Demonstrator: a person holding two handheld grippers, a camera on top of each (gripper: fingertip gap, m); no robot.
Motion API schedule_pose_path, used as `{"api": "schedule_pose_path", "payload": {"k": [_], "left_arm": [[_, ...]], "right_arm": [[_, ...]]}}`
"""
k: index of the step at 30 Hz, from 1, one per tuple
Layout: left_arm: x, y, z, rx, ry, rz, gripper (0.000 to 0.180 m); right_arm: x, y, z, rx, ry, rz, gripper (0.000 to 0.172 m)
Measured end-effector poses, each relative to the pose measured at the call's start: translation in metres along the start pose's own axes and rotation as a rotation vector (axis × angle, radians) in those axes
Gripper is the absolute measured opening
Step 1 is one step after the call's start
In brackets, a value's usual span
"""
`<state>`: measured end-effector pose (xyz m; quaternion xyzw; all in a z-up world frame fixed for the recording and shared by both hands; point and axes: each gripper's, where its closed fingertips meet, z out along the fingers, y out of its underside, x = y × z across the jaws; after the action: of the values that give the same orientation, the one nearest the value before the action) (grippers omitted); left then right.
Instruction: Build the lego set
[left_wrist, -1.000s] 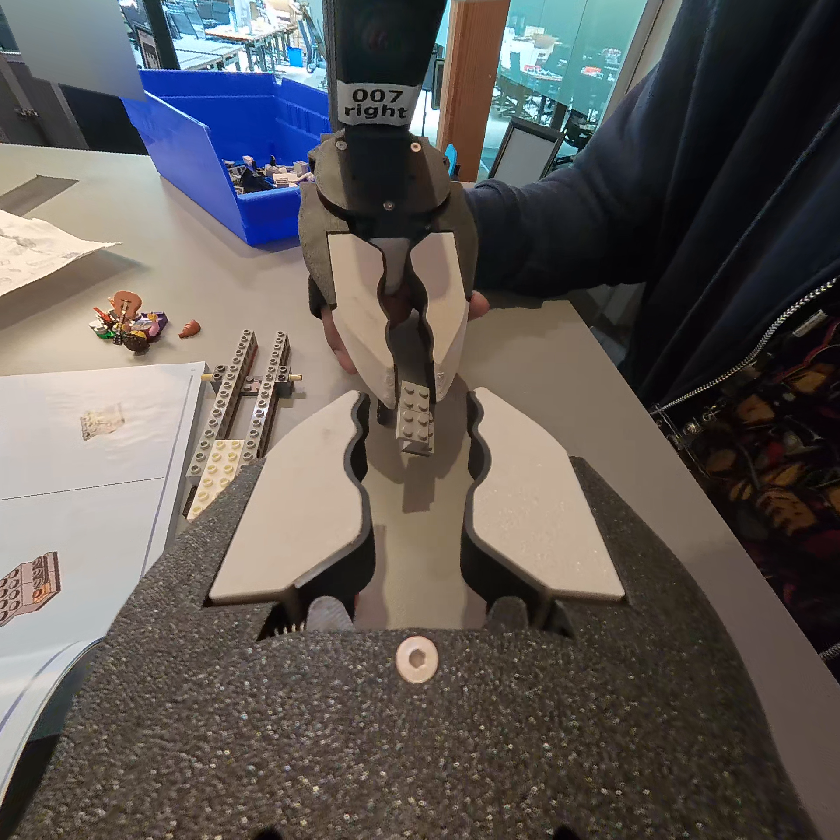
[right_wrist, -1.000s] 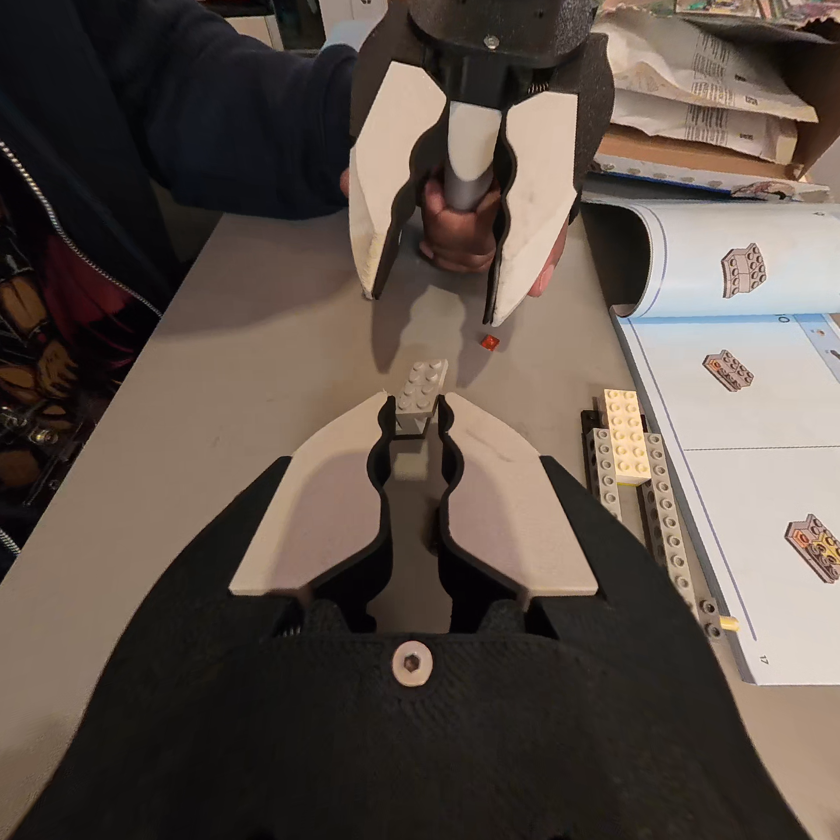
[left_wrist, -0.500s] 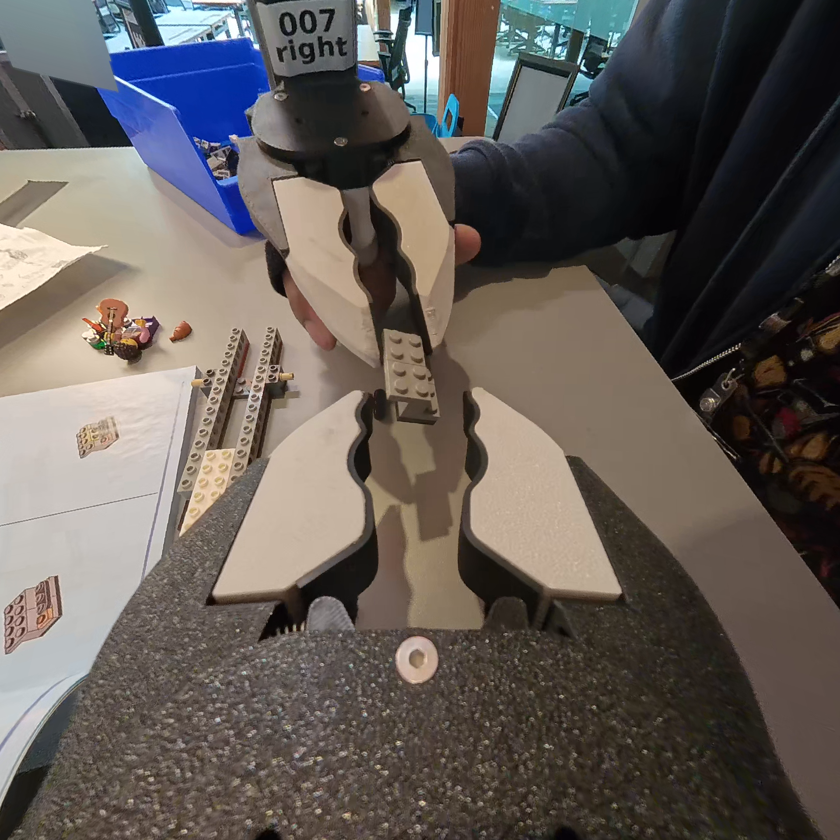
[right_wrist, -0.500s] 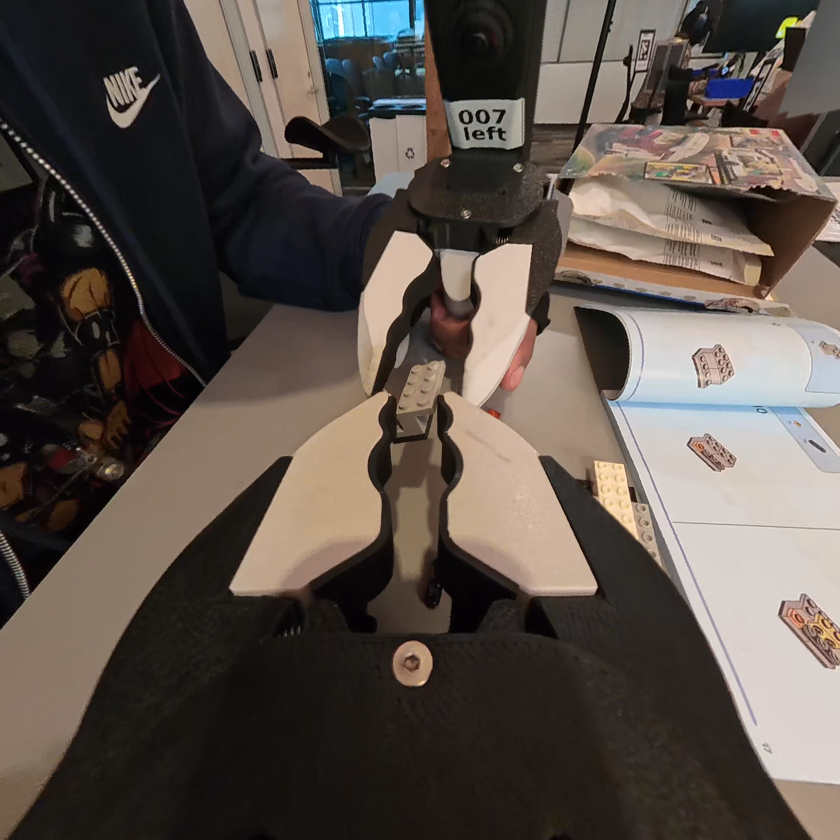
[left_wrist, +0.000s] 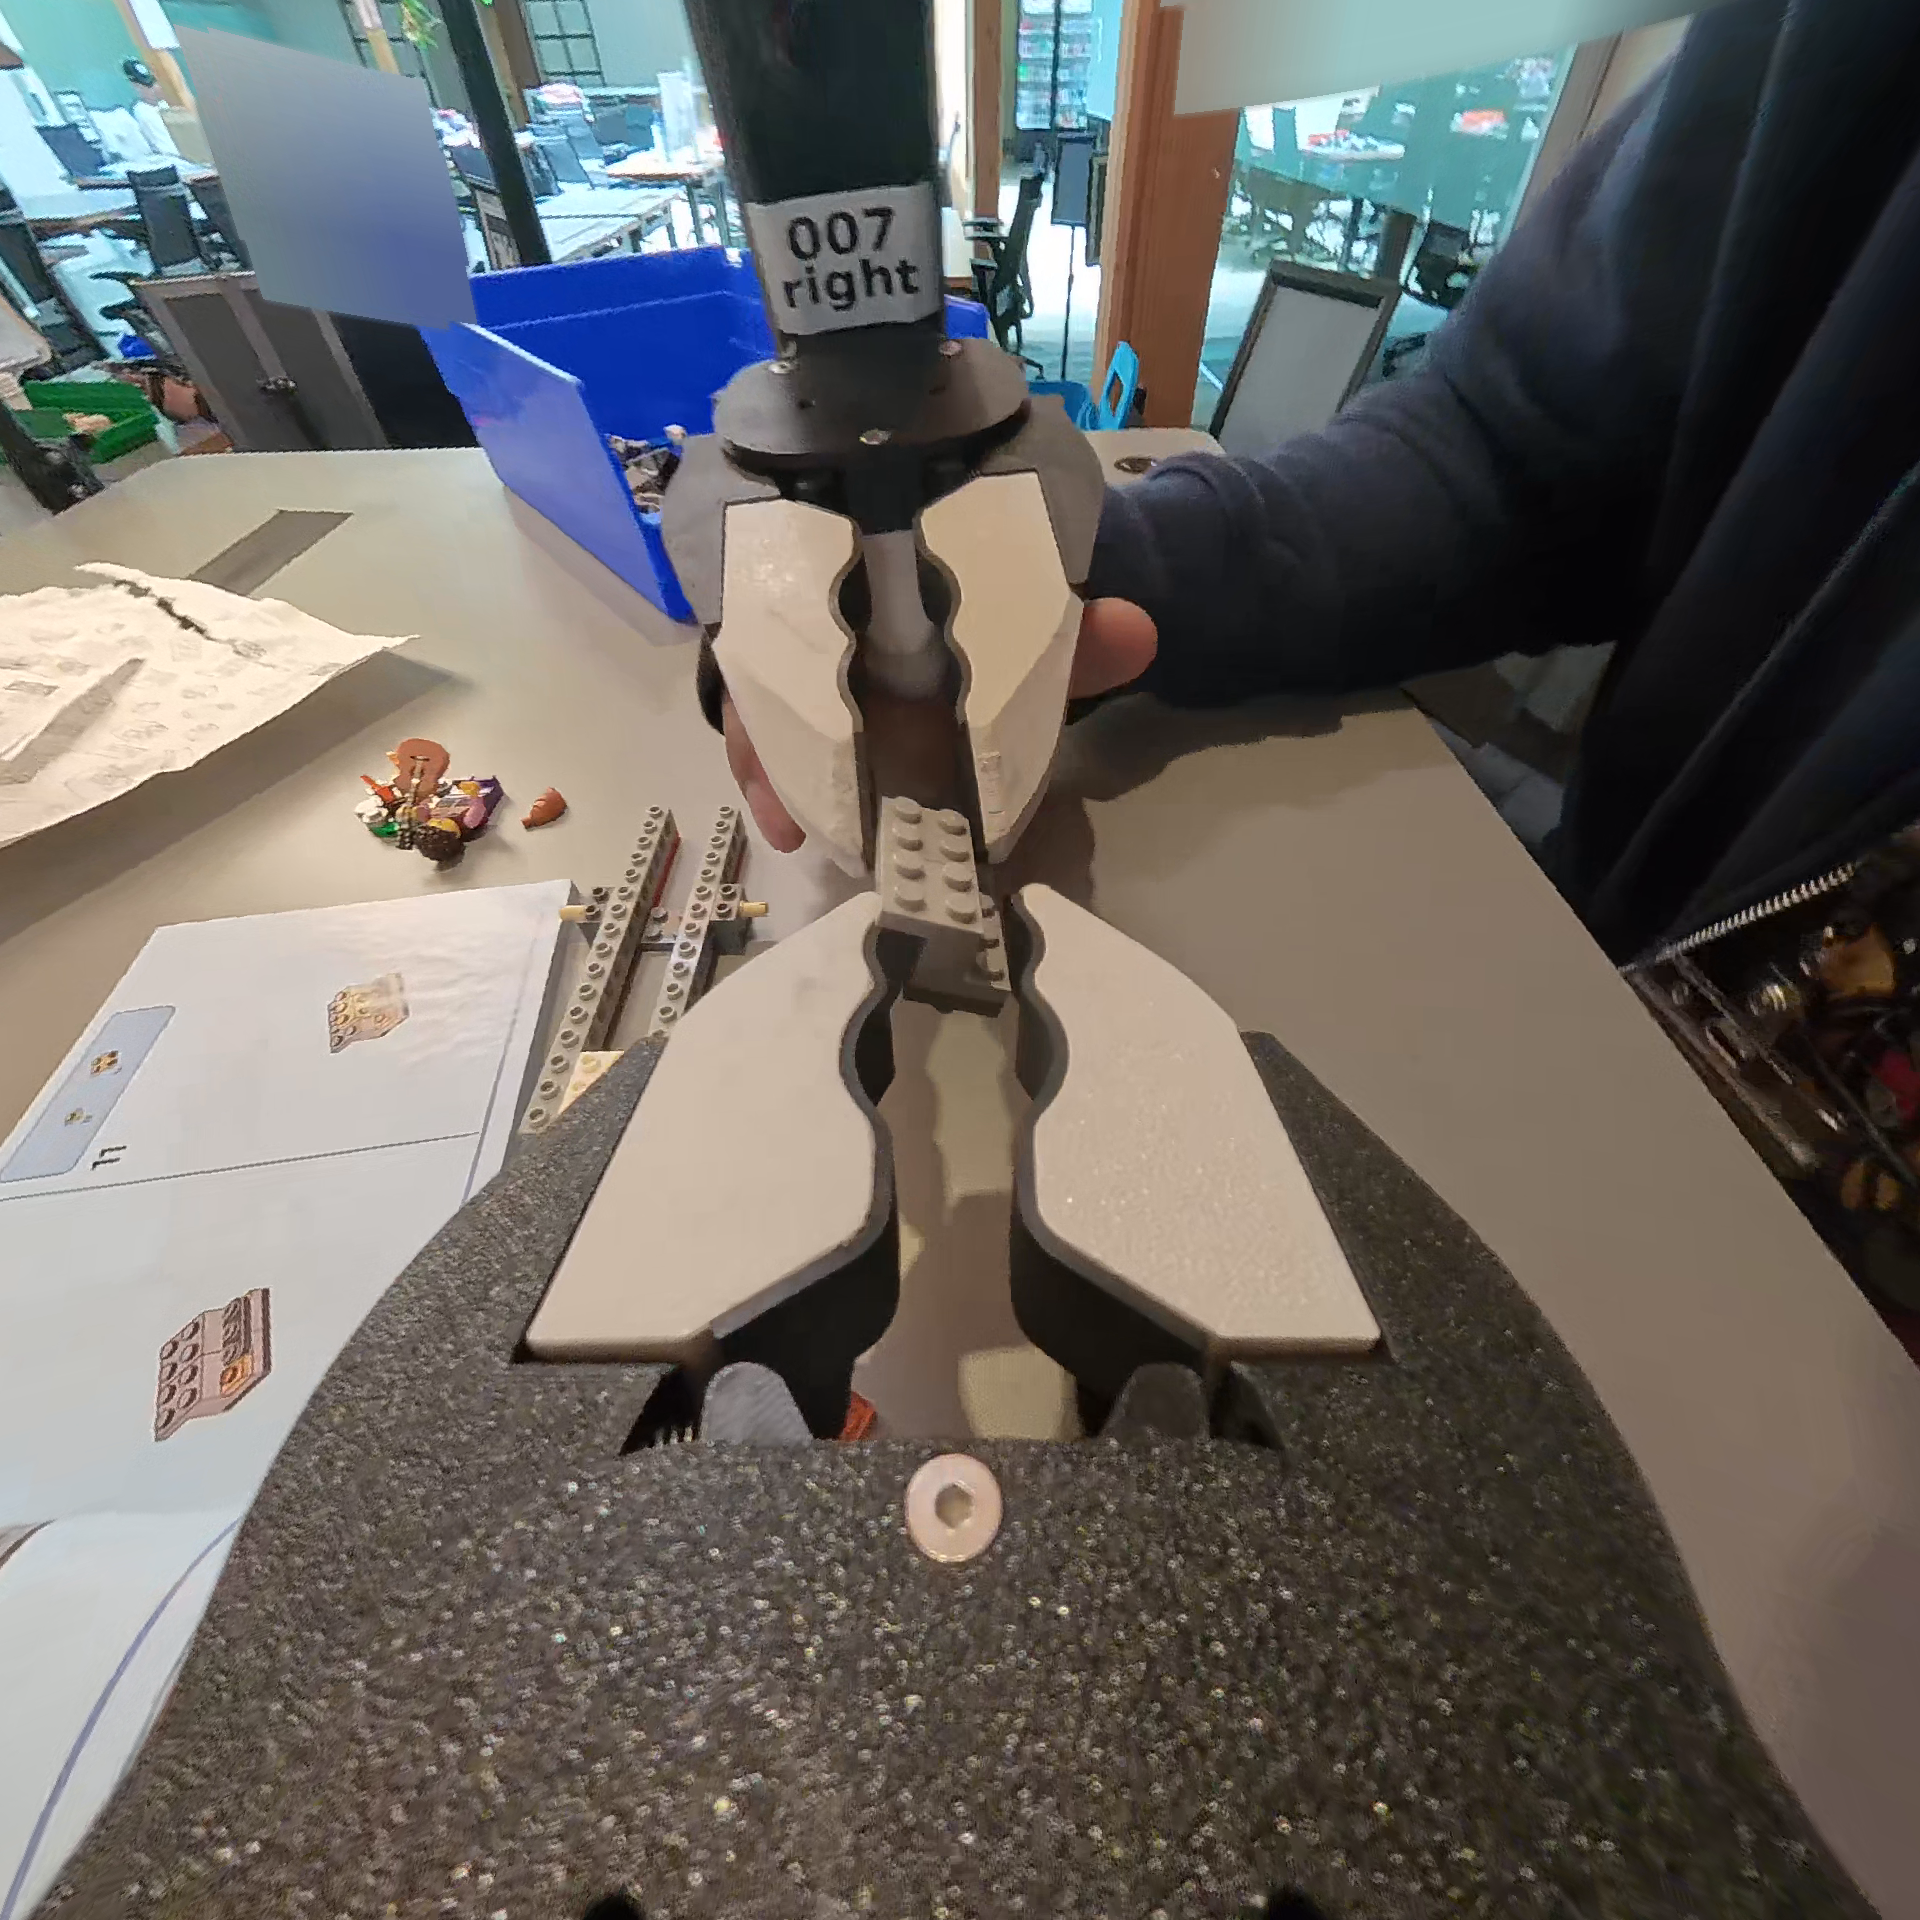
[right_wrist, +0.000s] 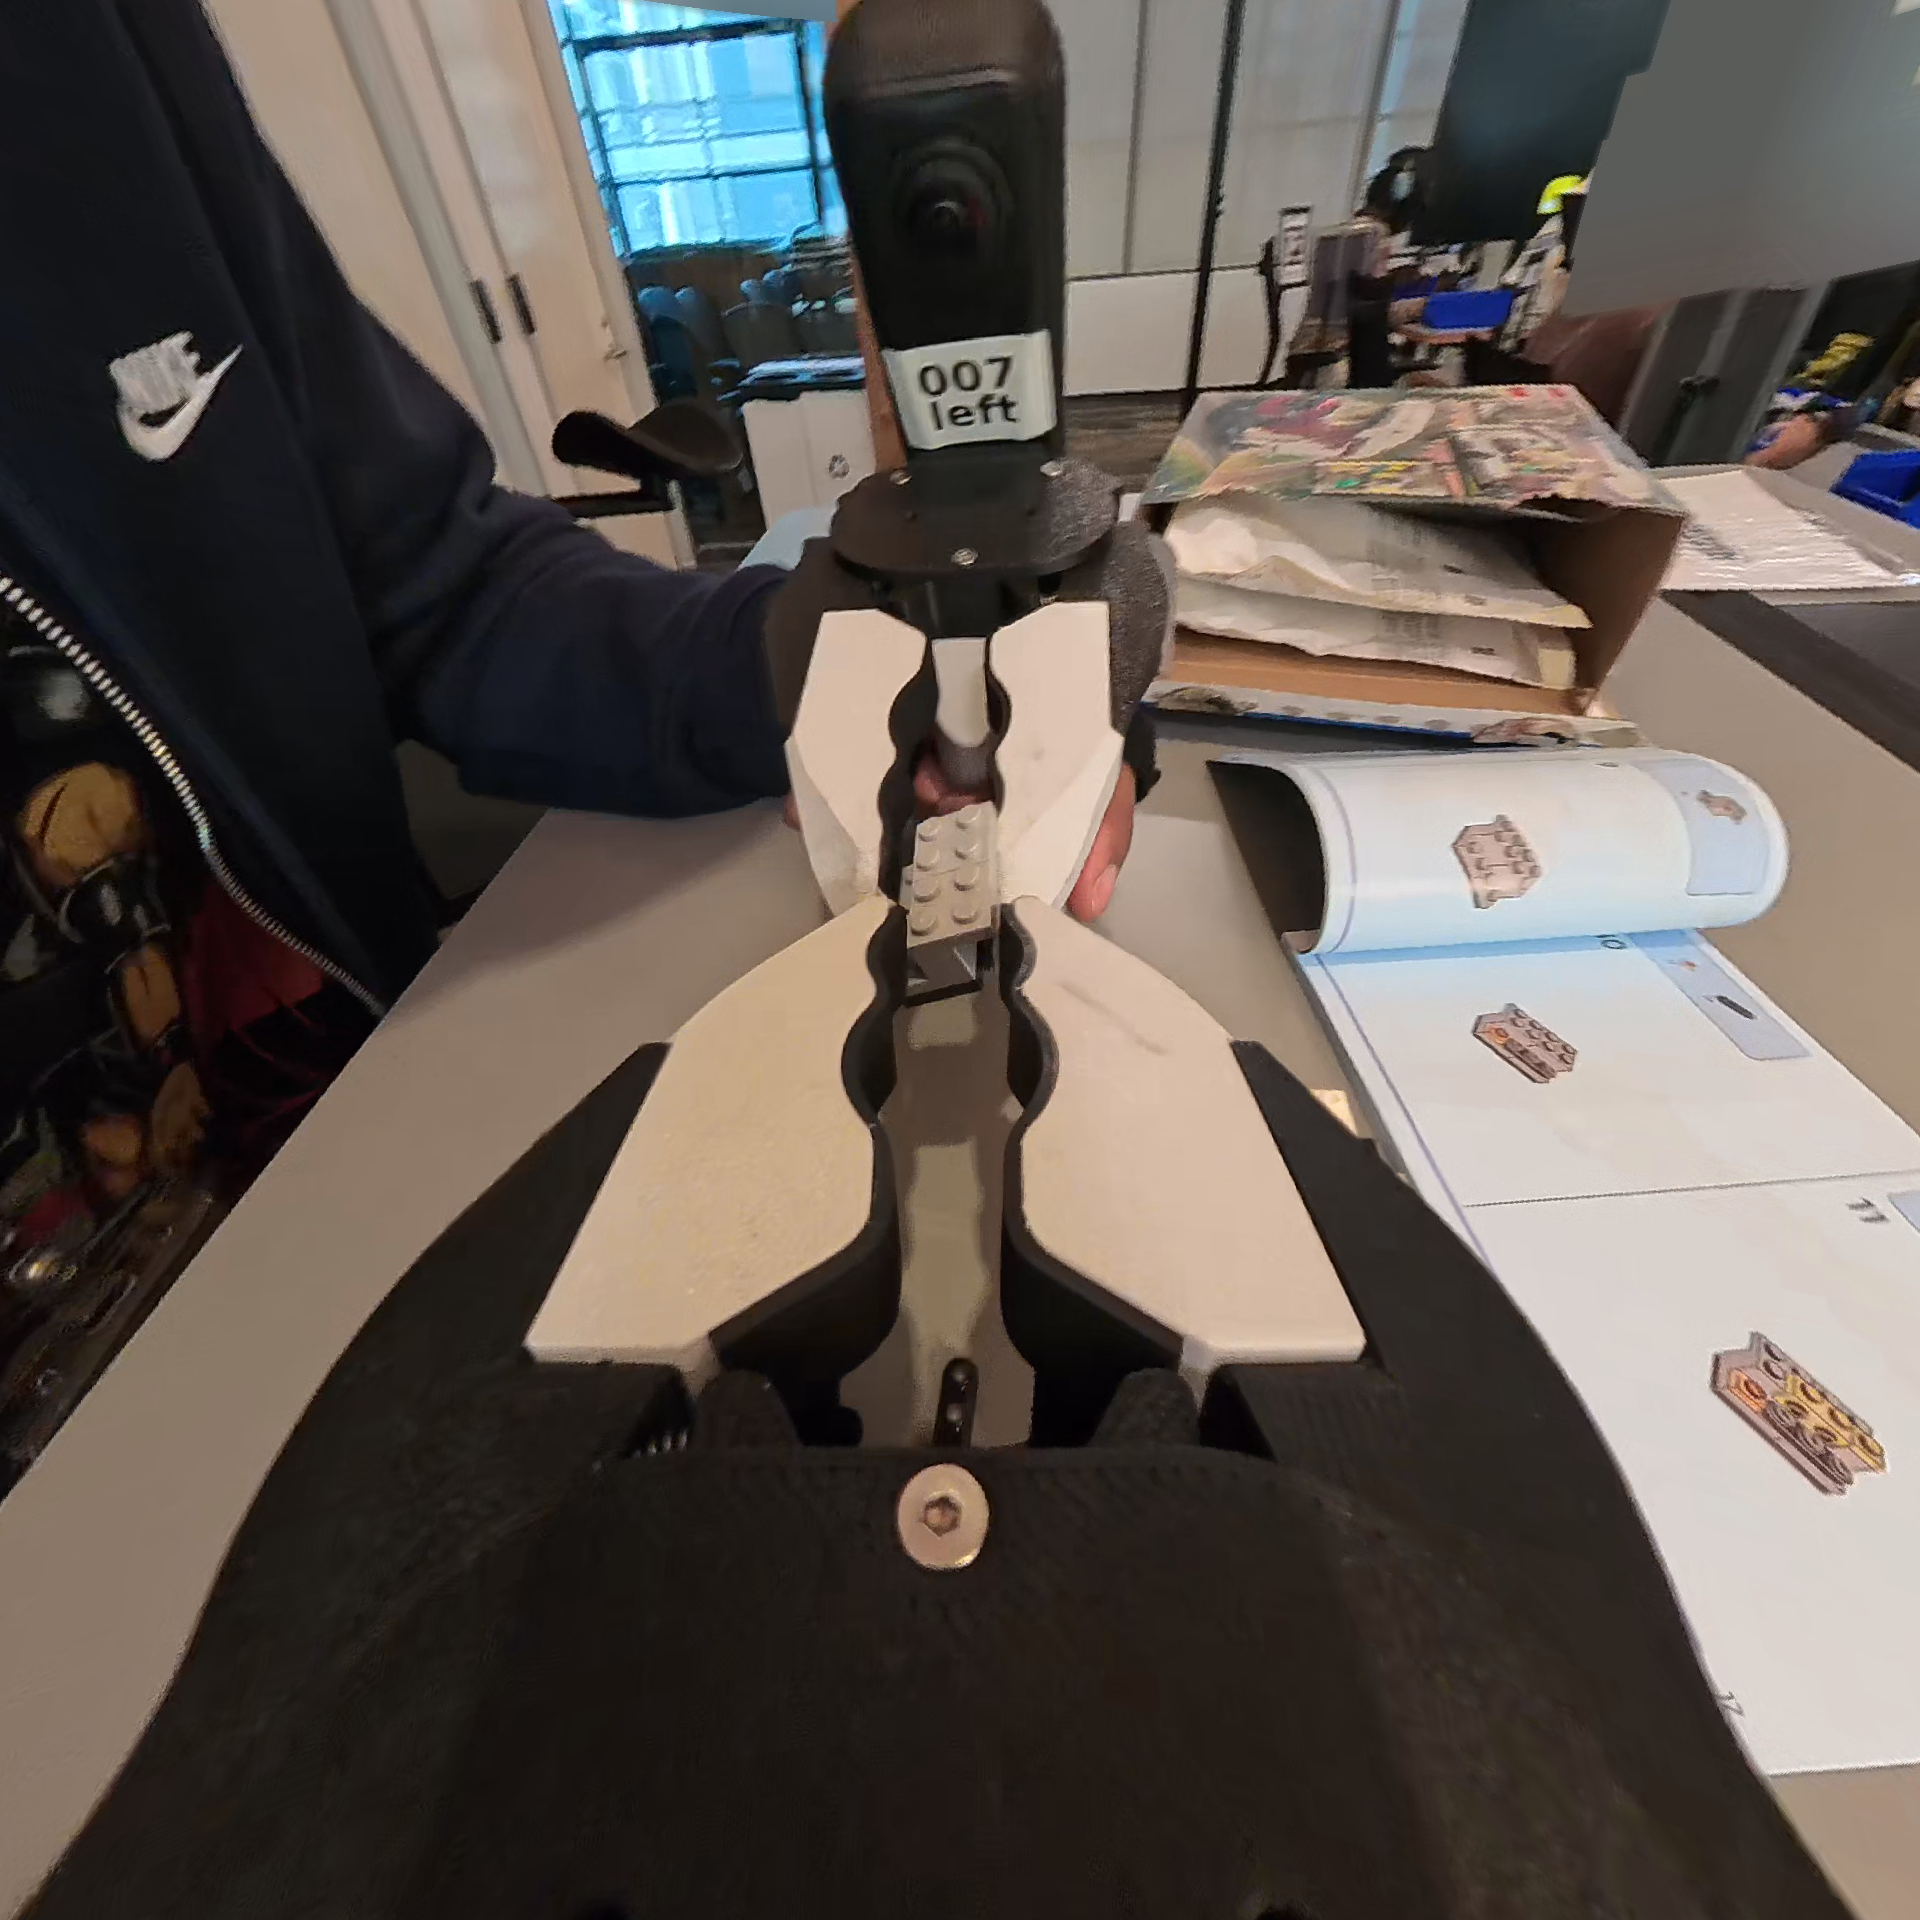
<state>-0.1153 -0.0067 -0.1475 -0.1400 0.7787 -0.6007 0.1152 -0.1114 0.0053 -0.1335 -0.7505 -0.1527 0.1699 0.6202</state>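
Far pad contact is partly hidden, but both the left gripper (left_wrist: 943, 925) and right gripper (right_wrist: 943, 920) are clamped nose-to-nose on one grey brick (left_wrist: 932, 883) above the table (left_wrist: 1299, 935).

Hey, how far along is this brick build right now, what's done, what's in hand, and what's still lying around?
Done: a long grey beam frame with a cream plate lies assembled beside the open instruction booklet. In hand: a small grey brick assembly, raised above the table, is pinched at one end by the right tongs and at the other by the left tongs. Left: it is not on the frame, and small coloured pieces lie loose.
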Motion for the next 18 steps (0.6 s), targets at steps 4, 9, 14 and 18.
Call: {"api": "schedule_pose_path", "payload": {"k": [4, 9, 14, 18], "left_arm": [[-0.010, -0.009, -0.007, 0.061, -0.026, -0.074, 0.019], [-0.028, -0.011, -0.016, 0.096, -0.102, -0.156, 0.018], [-0.056, -0.008, -0.024, 0.126, -0.243, -0.291, 0.018], [-0.070, -0.013, -0.030, 0.242, -0.272, -0.482, 0.019]], "right_arm": [[0.009, -0.008, 0.003, 0.032, 0.070, 0.026, 0.025], [0.025, -0.015, -0.001, 0.072, 0.182, 0.029, 0.031], [0.044, -0.021, -0.008, 0.090, 0.398, -0.093, 0.034], [0.049, -0.017, -0.002, 0.021, 0.531, -0.210, 0.035]]}}
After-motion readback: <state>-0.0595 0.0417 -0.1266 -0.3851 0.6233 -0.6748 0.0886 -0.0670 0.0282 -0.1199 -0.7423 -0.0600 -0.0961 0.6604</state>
